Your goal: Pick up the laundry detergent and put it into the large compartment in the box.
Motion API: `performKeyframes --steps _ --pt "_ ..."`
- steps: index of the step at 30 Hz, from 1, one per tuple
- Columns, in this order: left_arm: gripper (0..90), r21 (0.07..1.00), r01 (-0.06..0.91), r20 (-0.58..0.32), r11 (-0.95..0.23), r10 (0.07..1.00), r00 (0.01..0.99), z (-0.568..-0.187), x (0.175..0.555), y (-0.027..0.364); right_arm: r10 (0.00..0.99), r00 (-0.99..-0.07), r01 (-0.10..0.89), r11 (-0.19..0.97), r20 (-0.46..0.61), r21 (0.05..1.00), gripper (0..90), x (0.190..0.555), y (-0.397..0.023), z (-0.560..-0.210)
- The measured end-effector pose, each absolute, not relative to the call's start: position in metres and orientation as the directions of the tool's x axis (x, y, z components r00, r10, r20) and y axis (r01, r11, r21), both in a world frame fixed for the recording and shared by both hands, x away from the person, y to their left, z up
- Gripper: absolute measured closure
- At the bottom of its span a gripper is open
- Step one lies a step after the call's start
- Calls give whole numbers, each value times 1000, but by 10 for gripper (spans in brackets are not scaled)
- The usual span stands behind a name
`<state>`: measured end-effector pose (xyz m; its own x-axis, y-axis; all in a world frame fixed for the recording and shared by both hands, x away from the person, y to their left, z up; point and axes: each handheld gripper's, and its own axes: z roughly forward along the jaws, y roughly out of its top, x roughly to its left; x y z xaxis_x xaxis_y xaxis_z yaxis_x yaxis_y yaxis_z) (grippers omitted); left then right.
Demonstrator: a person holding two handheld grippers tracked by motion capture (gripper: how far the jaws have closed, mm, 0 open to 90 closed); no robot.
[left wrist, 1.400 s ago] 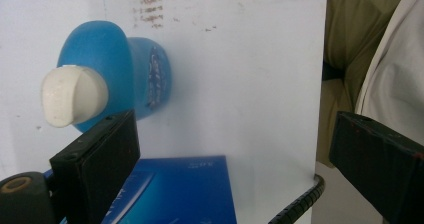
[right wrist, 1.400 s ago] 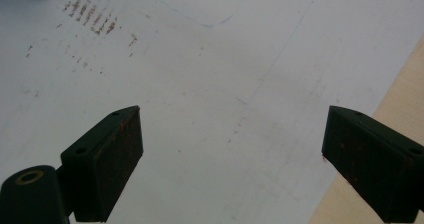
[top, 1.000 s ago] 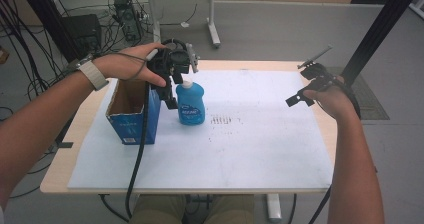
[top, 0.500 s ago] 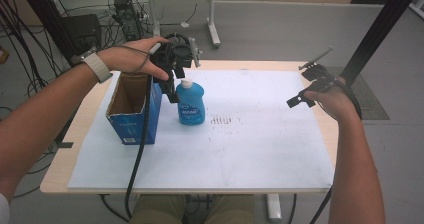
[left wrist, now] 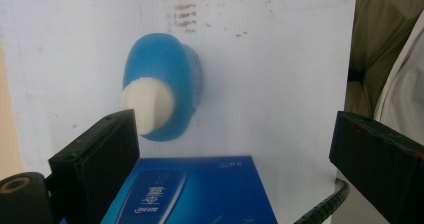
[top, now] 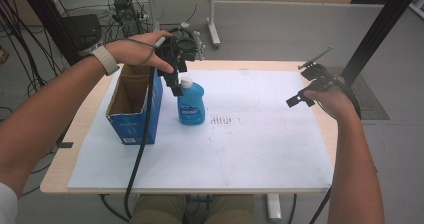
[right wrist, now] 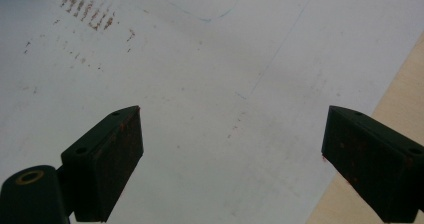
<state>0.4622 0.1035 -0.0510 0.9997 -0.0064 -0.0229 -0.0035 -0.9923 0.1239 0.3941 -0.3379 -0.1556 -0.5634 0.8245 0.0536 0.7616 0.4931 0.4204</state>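
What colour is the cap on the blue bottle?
White. The cap on the blue bottle shows best in the left gripper view.

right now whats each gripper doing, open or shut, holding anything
Left gripper: open, holding nothing, above the blue bottle beside the box.
Right gripper: open, holding nothing, over the white mat.

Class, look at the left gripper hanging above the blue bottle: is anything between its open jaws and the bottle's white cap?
Nothing visible. The left gripper hangs just above the blue bottle, jaws wide apart, the white cap beside one jaw. The blue box stands alongside.
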Motion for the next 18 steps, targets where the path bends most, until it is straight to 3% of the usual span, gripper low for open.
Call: performKeyframes --steps 18 --pt "55 93 -32 -22 -995 -35 999 -63 480 87 831 -554 771 483 61 415 94 395 -340 -157"
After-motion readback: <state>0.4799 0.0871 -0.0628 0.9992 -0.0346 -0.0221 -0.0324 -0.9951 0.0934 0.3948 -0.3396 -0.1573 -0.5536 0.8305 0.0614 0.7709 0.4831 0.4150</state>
